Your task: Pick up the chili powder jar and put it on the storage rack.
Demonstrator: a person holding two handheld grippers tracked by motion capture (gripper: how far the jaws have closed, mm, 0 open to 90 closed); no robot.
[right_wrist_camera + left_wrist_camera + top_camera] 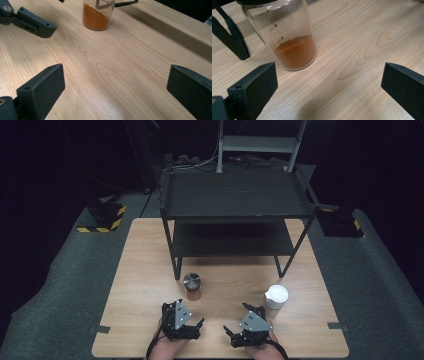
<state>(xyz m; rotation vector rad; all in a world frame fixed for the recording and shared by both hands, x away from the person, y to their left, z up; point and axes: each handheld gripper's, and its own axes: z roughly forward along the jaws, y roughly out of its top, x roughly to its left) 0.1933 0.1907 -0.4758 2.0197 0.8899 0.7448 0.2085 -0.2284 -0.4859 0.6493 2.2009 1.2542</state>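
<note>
Both claws, left gripper [186, 309] and right gripper [252, 311], gape empty over the pale wooden table [145, 270], the spice jar [192, 286] just ahead, dark room beyond.

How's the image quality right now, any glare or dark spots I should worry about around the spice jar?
High view: the table is lit, the surroundings near black, the shelf rack dark. Left gripper view: the spice jar is sharp, with small glints near its top; soft shadows fall beneath the jaws. Right gripper view: even light, with the rack's shadow band across the wood.
</note>
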